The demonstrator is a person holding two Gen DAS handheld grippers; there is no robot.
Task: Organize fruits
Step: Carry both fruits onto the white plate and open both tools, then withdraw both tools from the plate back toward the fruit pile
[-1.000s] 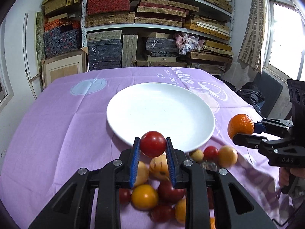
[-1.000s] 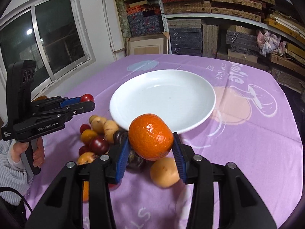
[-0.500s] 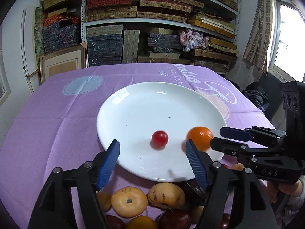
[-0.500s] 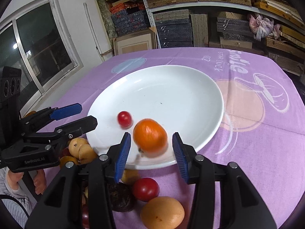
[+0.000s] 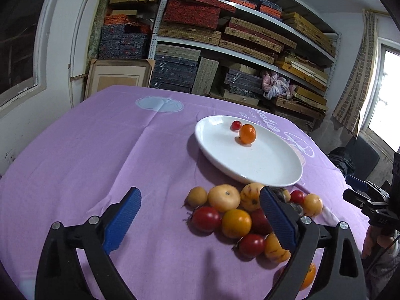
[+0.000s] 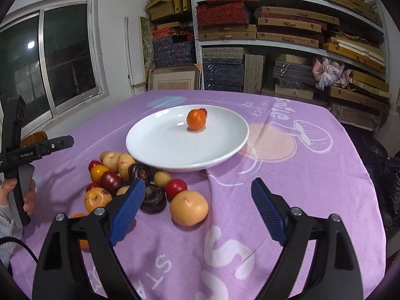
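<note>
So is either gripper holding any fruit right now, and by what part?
Nothing is held. The left gripper and right gripper have just opened; orange and small tomato sit on the plate.

Box-laden shelves [image 5: 237,32], window [image 6: 62,57], purple tablecloth [image 6: 300,175].

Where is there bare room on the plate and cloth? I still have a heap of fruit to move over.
Most of the white plate is free; only the orange and a small red fruit sit together near its far rim. The purple cloth beside the plate is bare. It is crowded at the plate's near edge, where the fruit pile lies.
</note>
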